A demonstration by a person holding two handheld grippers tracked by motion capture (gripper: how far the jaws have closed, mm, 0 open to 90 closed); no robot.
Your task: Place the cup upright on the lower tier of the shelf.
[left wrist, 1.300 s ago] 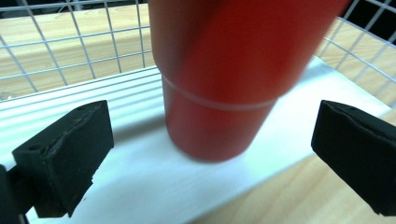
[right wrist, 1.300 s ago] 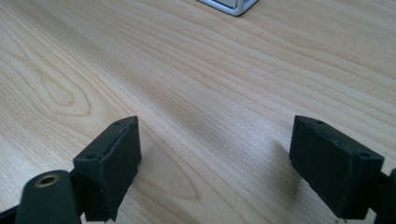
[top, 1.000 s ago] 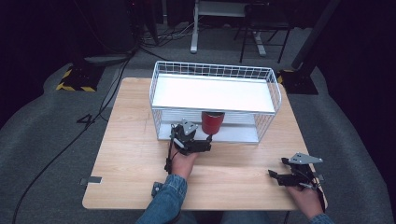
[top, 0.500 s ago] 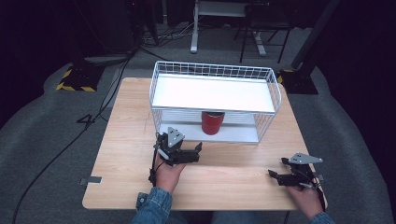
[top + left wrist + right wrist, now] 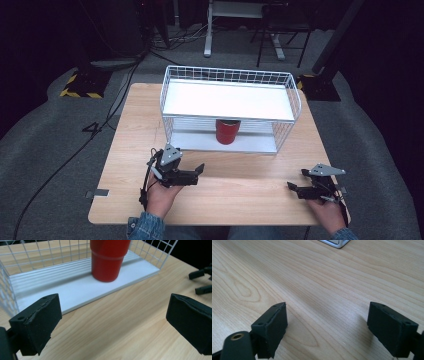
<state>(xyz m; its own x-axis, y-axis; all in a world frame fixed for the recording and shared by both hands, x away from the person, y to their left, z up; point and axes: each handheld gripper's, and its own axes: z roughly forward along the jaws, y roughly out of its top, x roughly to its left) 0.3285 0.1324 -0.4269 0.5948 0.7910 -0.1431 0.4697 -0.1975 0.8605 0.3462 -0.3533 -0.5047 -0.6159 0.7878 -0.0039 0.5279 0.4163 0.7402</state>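
Cup (image 5: 227, 131), red and likely light, slick plastic, stands upright on the wire rack's (image 5: 295, 102) lower shelf; grip its sides. Left gripper (image 5: 192, 175) and right gripper (image 5: 296, 189) gape wide, empty.

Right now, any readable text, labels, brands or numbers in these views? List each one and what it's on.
"4": dark mark on the grey floor left of the table.
None on the red cup, the white wire rack, or either hand-held gripper, left and right.
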